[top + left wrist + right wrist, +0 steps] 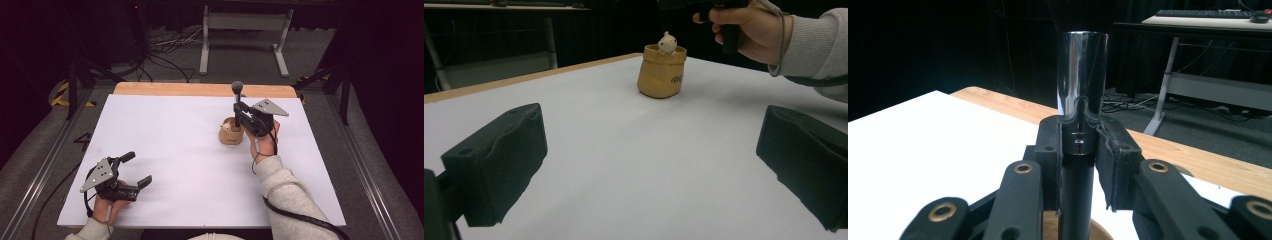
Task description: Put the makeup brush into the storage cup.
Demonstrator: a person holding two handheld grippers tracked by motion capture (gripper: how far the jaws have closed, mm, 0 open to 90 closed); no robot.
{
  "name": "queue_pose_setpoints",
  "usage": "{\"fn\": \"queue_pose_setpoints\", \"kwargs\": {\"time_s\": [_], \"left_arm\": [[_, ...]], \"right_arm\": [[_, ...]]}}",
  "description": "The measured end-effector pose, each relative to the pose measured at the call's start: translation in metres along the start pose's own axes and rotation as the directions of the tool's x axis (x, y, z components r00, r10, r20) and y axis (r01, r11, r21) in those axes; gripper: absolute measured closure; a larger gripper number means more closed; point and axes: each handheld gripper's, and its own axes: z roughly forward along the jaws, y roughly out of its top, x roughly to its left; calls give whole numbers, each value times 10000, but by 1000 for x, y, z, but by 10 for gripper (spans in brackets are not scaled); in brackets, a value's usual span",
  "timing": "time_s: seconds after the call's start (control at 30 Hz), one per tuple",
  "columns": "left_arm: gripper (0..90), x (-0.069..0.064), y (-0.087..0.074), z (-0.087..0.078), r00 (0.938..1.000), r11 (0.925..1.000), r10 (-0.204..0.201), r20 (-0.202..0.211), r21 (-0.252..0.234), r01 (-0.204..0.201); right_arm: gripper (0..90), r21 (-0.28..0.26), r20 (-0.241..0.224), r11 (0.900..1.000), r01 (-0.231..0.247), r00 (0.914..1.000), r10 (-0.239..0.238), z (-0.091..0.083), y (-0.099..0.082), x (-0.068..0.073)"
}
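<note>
My right gripper (241, 116) is shut on a black-handled brush (237, 95) and holds it upright. The silver ferrule (1082, 75) stands just above the pads, with dark bristles at the top. The handle's lower end hangs over the mouth of a tan pouch (231, 134) on the white table (175, 150). A small white figure (667, 44) pokes out of the tan pouch (661, 75). My left gripper (137, 168) rests open at the front left, far from the pouch. Nothing lies between its pads (499, 165).
The table's wooden far edge (200, 90) runs just behind the pouch. Beyond it on the floor stand a white desk frame (245, 35) and loose cables (165, 55). Dark stands flank the table on both sides.
</note>
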Motion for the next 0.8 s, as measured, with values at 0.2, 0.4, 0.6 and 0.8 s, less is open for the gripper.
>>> {"fn": "queue_pose_setpoints", "kwargs": {"time_s": [0.2,0.4,0.6,0.8], "left_arm": [[4,0,0,0,10000,10000,-7,-3,9,7],[4,0,0,0,10000,10000,-5,5,21,5],[4,0,0,0,10000,10000,-8,9,24,8],[4,0,0,0,10000,10000,14,17,39,-15]], "right_arm": [[732,88,-34,9999,-92,10000,92,1,-6,0],[731,169,-73,9997,-164,9998,165,1,-11,0],[731,245,-71,9994,-236,9997,238,2,-15,0],[731,305,-68,9992,-273,9996,275,2,-18,0]]}}
